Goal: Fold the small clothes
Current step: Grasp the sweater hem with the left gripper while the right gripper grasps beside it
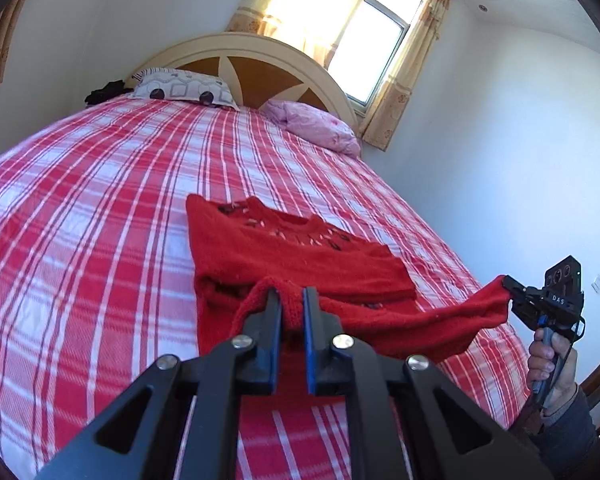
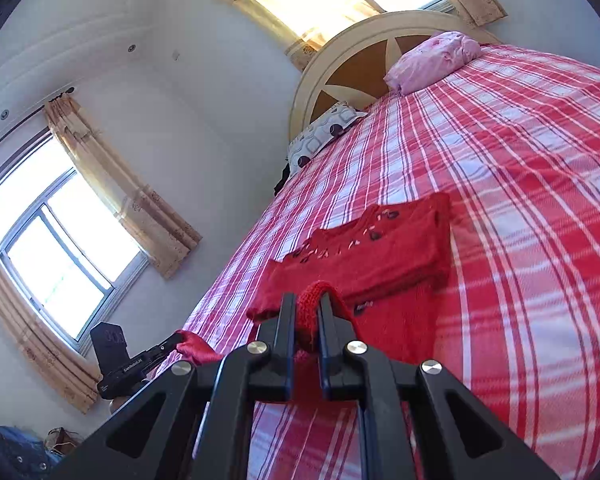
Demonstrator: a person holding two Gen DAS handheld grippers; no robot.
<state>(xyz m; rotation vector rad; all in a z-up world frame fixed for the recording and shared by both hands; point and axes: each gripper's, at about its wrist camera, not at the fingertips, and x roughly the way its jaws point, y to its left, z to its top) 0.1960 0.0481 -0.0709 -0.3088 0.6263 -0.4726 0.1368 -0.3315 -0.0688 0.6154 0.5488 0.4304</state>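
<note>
One hand (image 1: 550, 364), left view only.

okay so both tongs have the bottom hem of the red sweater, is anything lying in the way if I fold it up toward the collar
Nothing visible does. The left tongs and right tongs each pinch the red sweater hem, lifted off the plaid bedspread. The sweater's upper part lies bare; the pillows sit far off by the headboard.

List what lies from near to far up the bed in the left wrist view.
left gripper clamped on the sweater's hem → folded red sweater → plaid bedsheet → patterned pillow → headboard → window
</note>
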